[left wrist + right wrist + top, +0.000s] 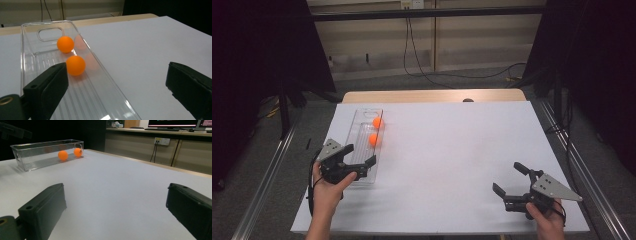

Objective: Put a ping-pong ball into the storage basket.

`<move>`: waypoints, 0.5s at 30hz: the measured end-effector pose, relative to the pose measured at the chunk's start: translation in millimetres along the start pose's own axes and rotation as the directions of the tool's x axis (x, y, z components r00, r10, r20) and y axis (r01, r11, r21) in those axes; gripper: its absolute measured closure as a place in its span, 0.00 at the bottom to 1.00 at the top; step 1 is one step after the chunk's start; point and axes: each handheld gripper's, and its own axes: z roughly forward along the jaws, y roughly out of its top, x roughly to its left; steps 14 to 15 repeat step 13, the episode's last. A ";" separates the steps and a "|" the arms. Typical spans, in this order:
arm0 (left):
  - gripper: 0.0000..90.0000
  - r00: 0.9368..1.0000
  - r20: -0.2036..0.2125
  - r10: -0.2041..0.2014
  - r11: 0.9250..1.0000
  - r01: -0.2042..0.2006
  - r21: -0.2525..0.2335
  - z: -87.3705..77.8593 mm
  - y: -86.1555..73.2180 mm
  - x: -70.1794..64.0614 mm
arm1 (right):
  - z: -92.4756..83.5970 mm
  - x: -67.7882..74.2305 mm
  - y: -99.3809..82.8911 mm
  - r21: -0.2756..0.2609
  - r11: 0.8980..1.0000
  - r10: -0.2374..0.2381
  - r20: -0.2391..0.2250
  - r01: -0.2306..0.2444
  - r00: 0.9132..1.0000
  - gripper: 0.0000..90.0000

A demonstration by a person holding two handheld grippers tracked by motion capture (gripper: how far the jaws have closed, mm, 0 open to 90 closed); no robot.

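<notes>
Left tongs [360,161]: released, jaws wide, straddling the near end of the clear tray [357,131]. Two orange balls [75,65] lie inside just ahead, corralled by its walls. Right tongs [510,179]: released, idle, well apart on the table [452,145].

From up top I can't tell if the left gripper [361,161] is touching the clear tray [357,131]; its jaws overlap the near end. The tray's near end runs off the bottom in the left gripper view, and the monitors [175,123] are chopped off up top.
</notes>
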 end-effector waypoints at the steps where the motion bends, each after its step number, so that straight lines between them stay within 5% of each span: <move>1: 0.05 1.000 0.006 0.004 1.000 -0.004 0.004 -0.6 -2.2 -0.6 | 0.1 -0.1 -0.1 0.000 1.000 -0.001 0.000 0.001 1.000 0.02; 15: 0.03 1.000 0.019 0.020 0.996 -0.018 -0.089 -12.8 -19.4 -0.5 | -0.2 0.4 0.0 0.003 1.000 0.000 -0.002 0.000 1.000 0.02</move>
